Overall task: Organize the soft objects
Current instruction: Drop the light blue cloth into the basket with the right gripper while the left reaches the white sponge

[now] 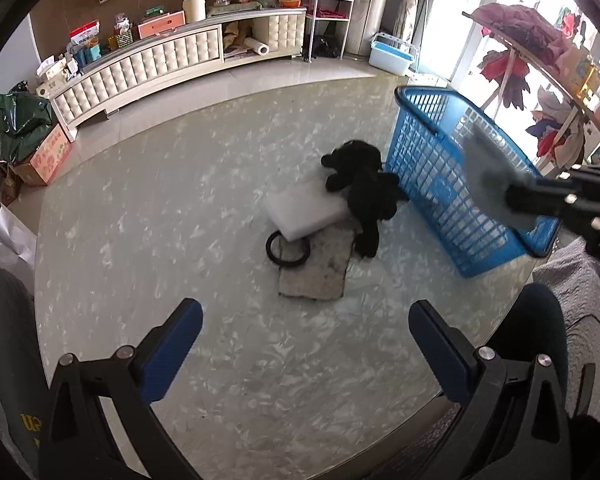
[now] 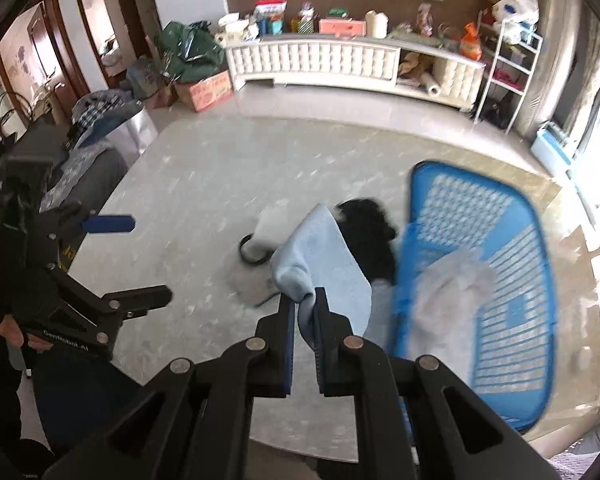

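Right tool (image 2: 304, 300) clenched on blue cloth (image 2: 324, 256) beside basket (image 2: 536, 240) — left tool (image 1: 304, 340) released, above worktop (image 1: 140, 200).

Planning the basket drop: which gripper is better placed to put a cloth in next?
Right. The right gripper is already shut on the blue cloth, beside the basket. The left gripper is open and empty, farther from it.

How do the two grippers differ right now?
The right gripper is shut on a light blue cloth; the left gripper is open and empty. The right is beside the blue basket, the left over bare table. Both have blue pads.
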Demonstrator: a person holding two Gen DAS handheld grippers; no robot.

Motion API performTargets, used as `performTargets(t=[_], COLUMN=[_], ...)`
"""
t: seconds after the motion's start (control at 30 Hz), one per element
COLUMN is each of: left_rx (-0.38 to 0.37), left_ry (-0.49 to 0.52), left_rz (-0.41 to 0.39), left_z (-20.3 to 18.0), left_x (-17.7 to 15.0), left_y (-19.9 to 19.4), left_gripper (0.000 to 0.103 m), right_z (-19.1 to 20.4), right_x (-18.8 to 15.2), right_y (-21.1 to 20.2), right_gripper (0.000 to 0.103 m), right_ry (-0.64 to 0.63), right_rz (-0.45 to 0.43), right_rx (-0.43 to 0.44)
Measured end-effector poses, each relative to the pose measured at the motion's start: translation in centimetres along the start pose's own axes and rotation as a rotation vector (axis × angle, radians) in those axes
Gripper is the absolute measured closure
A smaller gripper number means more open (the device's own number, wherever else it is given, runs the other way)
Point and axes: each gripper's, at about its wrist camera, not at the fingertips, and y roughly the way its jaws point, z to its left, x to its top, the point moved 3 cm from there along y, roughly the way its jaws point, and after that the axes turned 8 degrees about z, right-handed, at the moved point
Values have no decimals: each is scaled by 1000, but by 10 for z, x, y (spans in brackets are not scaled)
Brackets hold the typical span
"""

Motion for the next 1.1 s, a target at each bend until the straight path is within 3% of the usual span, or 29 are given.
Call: performTargets(t=[0.27,0.47,1.1], left_rx=[7,18,1], left_ry=[25,99,441], left_rz=[-1,20,125], left_z=[-3,-4,-5], left_x=[24,47,100], left_y=[9,28,124], left_gripper=[1,1,1], right_z=[-45,-71,-117], right_x=[-9,-24,-29], right_y=[-12,-5,26], right_gripper=[95,95,95], right_ry=[52,88,154], right_rz=[-9,28,170], right_rx=[-79,-96,-103])
